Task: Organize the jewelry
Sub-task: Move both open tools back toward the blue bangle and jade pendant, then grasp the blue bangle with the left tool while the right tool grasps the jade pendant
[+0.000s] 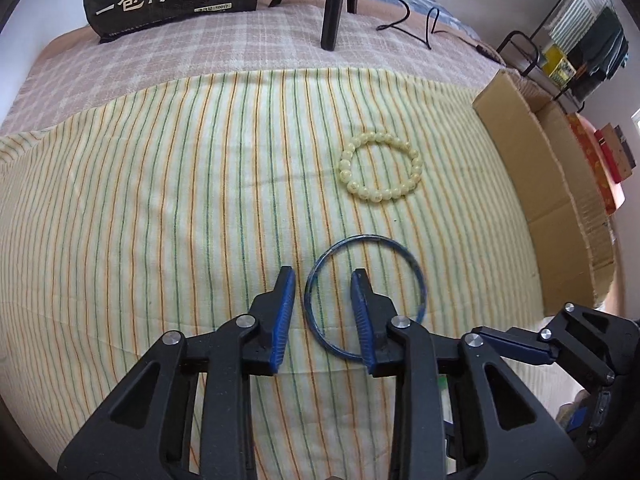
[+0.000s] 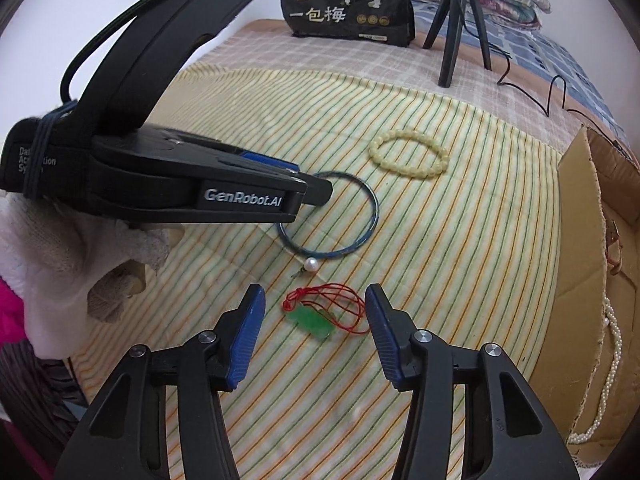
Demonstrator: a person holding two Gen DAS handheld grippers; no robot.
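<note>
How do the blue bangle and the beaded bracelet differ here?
The blue bangle is one thin dark hoop; the beaded bracelet is a string of pale yellow beads. The left gripper straddles the bangle's rim, jaws open; the bracelet lies untouched farther off. Both lie flat on the striped cloth.

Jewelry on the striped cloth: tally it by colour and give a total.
Blue: 1, bangle
Pale yellow: 1, beaded bracelet
White: 1, pearl earring
Green with red cord: 1, pendant
Total: 4
</note>
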